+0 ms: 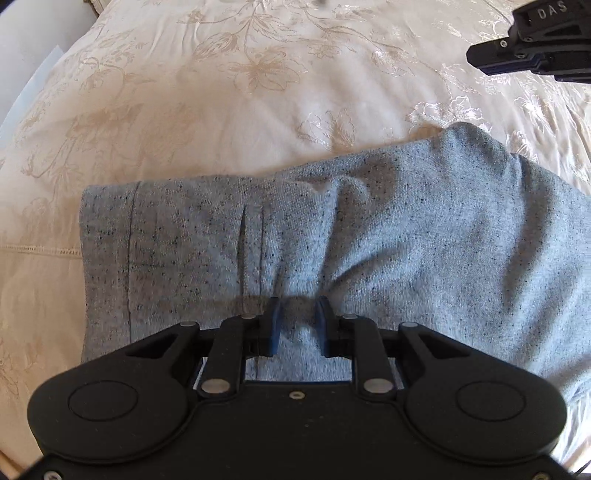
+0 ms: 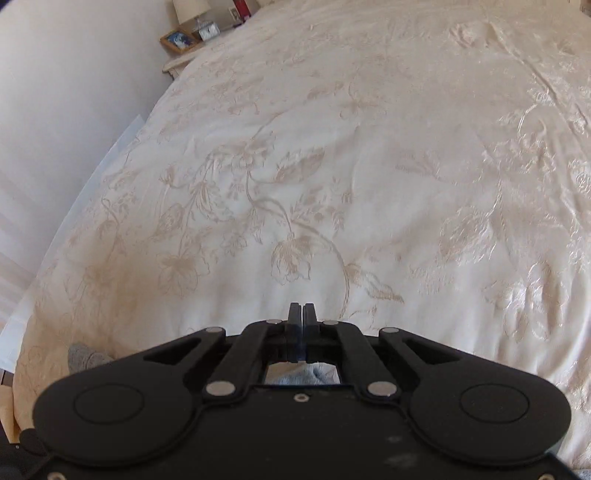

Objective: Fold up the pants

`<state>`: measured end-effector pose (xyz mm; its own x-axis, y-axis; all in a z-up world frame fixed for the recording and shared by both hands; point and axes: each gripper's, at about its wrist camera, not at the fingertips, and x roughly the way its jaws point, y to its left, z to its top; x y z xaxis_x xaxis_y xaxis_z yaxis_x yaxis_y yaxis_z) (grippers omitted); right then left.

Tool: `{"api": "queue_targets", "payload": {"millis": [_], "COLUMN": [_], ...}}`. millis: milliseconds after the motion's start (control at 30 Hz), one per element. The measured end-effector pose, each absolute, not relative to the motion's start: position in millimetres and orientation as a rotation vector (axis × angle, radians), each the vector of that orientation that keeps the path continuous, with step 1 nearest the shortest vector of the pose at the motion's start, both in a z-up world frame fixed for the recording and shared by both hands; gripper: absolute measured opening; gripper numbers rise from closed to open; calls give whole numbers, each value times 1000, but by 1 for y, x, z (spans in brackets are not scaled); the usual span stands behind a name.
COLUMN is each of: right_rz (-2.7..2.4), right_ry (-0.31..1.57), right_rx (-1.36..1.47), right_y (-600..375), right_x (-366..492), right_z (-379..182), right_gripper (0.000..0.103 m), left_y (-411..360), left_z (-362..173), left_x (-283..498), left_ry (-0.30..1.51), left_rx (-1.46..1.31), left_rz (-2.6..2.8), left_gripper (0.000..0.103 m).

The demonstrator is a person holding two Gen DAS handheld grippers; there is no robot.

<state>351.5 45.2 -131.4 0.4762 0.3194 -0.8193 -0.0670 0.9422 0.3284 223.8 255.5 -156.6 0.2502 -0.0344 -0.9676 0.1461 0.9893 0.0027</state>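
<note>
Pants of grey speckled knit fabric lie folded across the near part of a bed, on a cream bedspread with a woven floral pattern. Their hem edge, with a stitched seam line, lies at the left of the left wrist view, and the cloth bunches into soft wrinkles toward the middle. The left gripper, black with blue pads, points steeply down and pinches a ridge of the grey fabric between its partly closed jaws. The right gripper hangs above bare bedspread with its jaws pressed together on nothing; a bit of grey cloth shows below its frame. In the left wrist view its black body sits at the upper right, apart from the pants. Far off, a bedside table carries a framed picture and a lamp.
</note>
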Motion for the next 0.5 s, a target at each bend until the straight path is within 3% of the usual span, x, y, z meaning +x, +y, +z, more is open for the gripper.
{"api": "queue_targets", "payload": {"millis": [133, 367, 500], "right_rz": [287, 361, 468], "right_ry": [1072, 1325, 1465], "right_rx": [209, 136, 128], "right_y": [50, 78, 92], "right_x": [327, 221, 151], "right_z": [-122, -173, -183], "right_gripper": [19, 19, 19], "left_y": [265, 273, 273], "left_z": [-157, -148, -118], "left_x": [196, 163, 169], "left_ry": [1350, 1414, 1294], "left_rx": [82, 81, 40], "left_rz": [-139, -130, -118], "left_gripper": [30, 30, 29]}}
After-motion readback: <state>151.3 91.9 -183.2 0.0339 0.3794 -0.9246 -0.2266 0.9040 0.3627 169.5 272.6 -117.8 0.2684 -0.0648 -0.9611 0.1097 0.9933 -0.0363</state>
